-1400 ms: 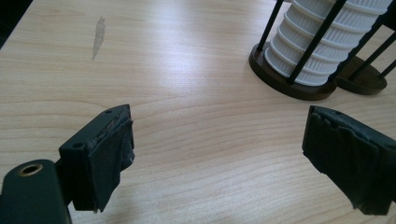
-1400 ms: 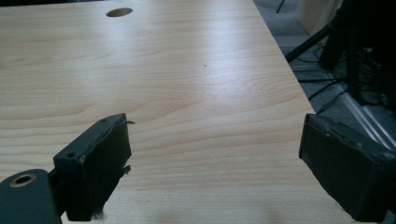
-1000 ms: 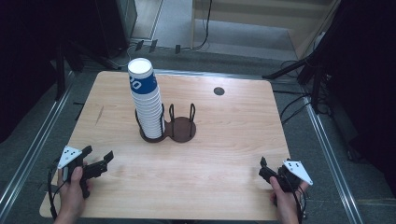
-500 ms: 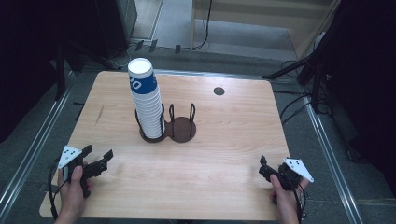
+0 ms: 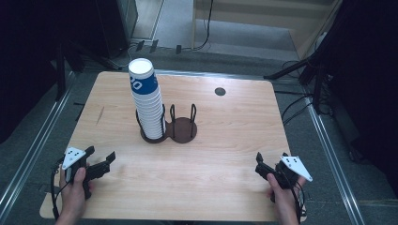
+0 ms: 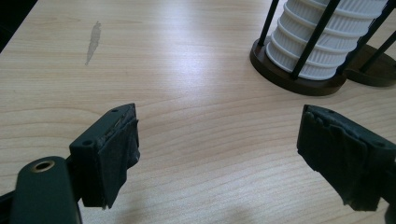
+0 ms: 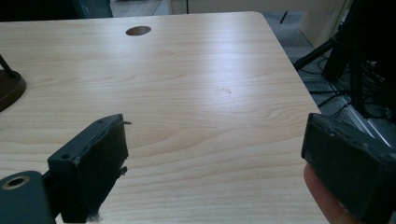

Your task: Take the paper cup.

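At table centre, toward eleven o'clock, we see one cup stack (image 5: 148, 105) kept upright by one two-ring holder (image 5: 169, 129), its second ring vacant. We hold two grippers low: left gripper (image 5: 110, 158) at seven, just narrowed, right gripper (image 5: 258, 161) at five, both agape, empty.

Wide bare table (image 5: 234, 154) lies ahead of both grippers, and the sole obstacle is the tall cup stack (image 5: 146, 101) in its dark wire holder (image 5: 180, 129) mid-table.
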{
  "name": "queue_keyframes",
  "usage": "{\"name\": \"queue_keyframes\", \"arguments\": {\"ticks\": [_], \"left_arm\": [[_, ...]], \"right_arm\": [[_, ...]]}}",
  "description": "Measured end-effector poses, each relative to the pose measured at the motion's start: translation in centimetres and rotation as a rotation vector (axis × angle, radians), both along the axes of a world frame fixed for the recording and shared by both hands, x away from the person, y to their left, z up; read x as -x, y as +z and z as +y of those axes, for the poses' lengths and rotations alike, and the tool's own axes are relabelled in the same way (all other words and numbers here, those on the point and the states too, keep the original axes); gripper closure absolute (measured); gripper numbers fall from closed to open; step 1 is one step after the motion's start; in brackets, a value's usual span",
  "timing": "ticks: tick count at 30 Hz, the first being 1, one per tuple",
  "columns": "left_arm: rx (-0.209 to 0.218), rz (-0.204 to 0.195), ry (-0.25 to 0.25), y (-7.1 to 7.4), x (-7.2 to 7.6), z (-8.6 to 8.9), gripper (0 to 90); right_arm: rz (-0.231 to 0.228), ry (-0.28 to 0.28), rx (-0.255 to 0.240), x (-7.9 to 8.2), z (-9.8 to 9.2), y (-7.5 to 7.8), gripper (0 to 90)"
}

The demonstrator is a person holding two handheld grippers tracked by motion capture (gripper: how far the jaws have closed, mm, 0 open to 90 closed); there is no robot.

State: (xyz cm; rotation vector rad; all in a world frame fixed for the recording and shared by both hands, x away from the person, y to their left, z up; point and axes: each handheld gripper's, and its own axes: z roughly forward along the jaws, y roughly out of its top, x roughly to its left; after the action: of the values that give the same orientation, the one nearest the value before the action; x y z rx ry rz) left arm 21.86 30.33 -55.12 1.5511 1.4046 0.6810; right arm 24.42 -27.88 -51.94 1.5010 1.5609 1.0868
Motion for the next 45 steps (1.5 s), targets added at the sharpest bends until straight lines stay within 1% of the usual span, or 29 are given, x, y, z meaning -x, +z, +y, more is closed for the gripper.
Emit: {"name": "queue_keyframes", "arguments": {"ticks": [2, 4, 6, 8, 11, 14, 19, 23, 26, 28, 29, 32, 36, 45], "left_arm": [[0.001, 0.002, 0.005, 0.0, 0.0, 0.1, 13.6], [0.004, 0.002, 0.008, 0.0, 0.0, 0.0, 13.6], [0.002, 0.004, 0.002, 0.0, 0.0, 0.0, 13.6], [0.000, 0.008, -0.001, 0.0, -0.1, 0.1, 13.6], [0.007, 0.009, 0.004, 0.0, -0.1, 0.1, 13.6], [0.016, 0.010, 0.008, 0.0, -0.1, 0.2, 13.6], [0.012, 0.021, 0.003, 0.0, -0.2, 0.2, 13.6], [0.017, 0.022, 0.003, 0.0, -0.4, 0.2, 13.6], [0.019, 0.025, 0.004, 0.0, -0.5, 0.2, 13.6], [0.021, 0.027, 0.005, 0.0, -0.5, 0.2, 13.7], [0.016, 0.033, 0.001, 0.0, -0.6, 0.2, 13.7], [0.019, 0.030, 0.003, 0.0, -0.6, 0.1, 13.7], [0.019, 0.028, 0.003, 0.0, -0.6, 0.2, 13.6], [0.017, 0.032, -0.004, 0.0, -0.6, 0.1, 13.7]], "right_arm": [[0.001, 0.010, 0.003, 0.0, 0.3, 0.1, 6.9], [-0.001, 0.017, 0.023, 0.0, 0.8, 0.2, 6.9], [-0.010, 0.032, 0.040, 0.1, 1.2, 0.5, 6.9], [-0.015, 0.046, 0.042, 0.1, 1.6, 0.9, 7.2], [-0.030, 0.080, 0.069, 0.0, 2.4, 1.5, 7.2], [-0.036, 0.112, 0.063, -0.1, 3.2, 2.0, 7.2], [-0.048, 0.152, 0.078, -0.3, 4.6, 2.6, 7.1], [-0.051, 0.175, 0.061, -0.5, 5.5, 3.4, 7.1], [-0.054, 0.193, 0.063, -0.7, 6.4, 3.8, 7.1], [-0.056, 0.197, 0.064, -0.7, 6.5, 4.0, 7.1], [-0.057, 0.202, 0.061, -0.8, 6.8, 4.1, 7.0], [-0.060, 0.213, 0.051, -1.1, 7.8, 4.7, 7.0], [-0.065, 0.228, 0.057, -1.5, 8.7, 5.1, 7.0], [-0.069, 0.251, 0.054, -2.2, 10.7, 6.2, 7.0]]}}
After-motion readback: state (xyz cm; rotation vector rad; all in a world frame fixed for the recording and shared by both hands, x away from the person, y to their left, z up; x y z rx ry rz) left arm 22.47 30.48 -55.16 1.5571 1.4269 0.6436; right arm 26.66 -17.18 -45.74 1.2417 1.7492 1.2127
